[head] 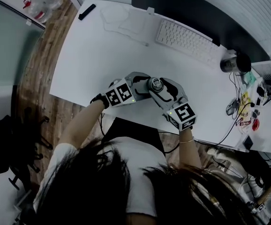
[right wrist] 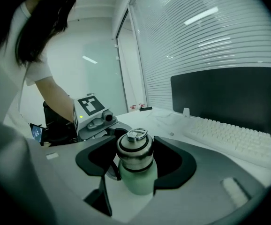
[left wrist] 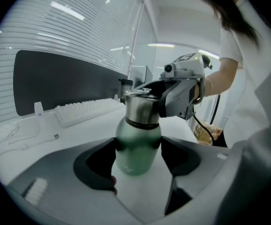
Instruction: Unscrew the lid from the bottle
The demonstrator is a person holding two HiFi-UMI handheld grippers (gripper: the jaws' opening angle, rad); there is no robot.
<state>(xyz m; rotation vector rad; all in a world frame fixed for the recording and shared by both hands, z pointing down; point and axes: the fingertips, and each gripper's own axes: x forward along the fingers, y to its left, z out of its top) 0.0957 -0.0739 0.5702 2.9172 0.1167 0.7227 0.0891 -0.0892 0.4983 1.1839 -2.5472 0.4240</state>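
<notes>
left gripper (left wrist: 138, 150) pinches green bottle (left wrist: 137, 136) body, right gripper (right wrist: 135, 157) pinches its steel lid (right wrist: 134, 148); bottle upright near front edge of white surface (head: 102, 50), keyboard (head: 184, 39) near back edge

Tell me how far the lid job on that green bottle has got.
Done: the bottle is upright and braced, with the left gripper shut on its green body. In hand: the right gripper is shut on the steel lid, placed to twist. Left: the lid sits flush on the neck with no gap showing, so unscrewing and lifting it off remain.
</notes>
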